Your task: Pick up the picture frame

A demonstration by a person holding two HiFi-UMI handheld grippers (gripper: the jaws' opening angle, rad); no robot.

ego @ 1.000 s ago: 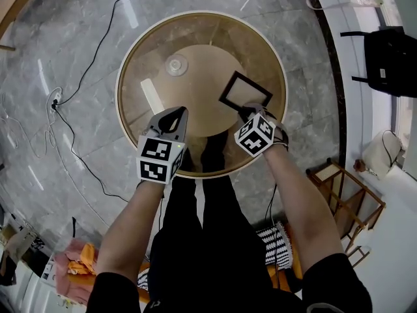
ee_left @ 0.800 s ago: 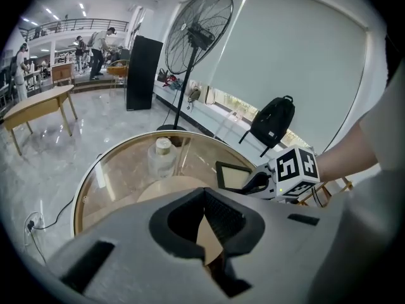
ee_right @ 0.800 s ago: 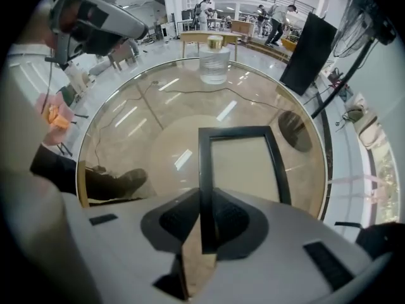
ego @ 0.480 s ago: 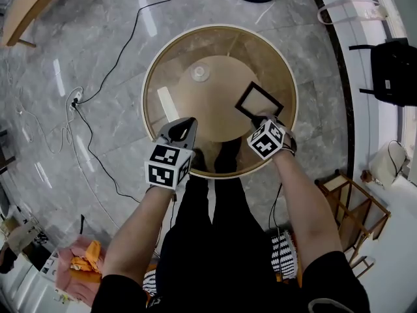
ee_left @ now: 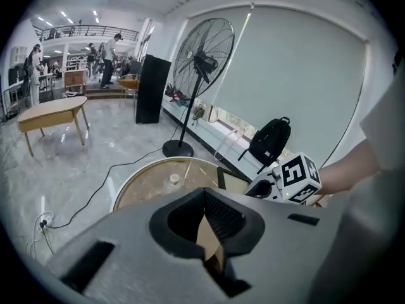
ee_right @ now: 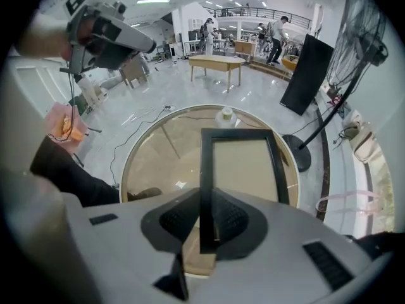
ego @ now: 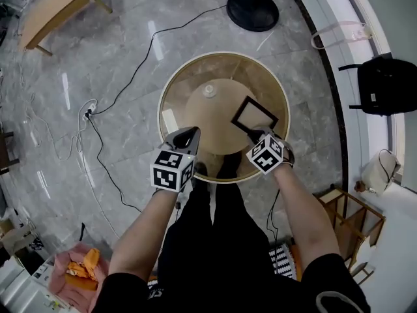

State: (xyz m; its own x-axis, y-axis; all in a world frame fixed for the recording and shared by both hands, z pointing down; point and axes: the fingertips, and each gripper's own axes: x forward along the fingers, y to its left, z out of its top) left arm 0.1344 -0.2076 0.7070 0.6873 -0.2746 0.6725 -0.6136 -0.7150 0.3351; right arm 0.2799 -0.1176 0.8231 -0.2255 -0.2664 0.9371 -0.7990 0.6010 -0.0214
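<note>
Head view: the black rectangular picture frame (ego: 255, 118) is held over the right edge of the round glass-topped table (ego: 189, 83) by the right gripper (ego: 258, 134). The left gripper (ego: 187, 135) is seen apart.

Left gripper view: the jaws are together, with nothing between.

Right gripper view: the jaws, which have just been closing, are clamped on the frame's side bar. The lift is judged in hand, and a steady raise is called for. Free room is found above.

The picture frame (ego: 255, 119) is coloured black. The round table (ego: 177, 93) is tinted brown — edged in cream. The floor (ego: 98, 57) is streaked grey. The left gripper (ego: 188, 133) and right gripper (ego: 260, 132) are coloured grey, their cubes patterned black-and-white.
</note>
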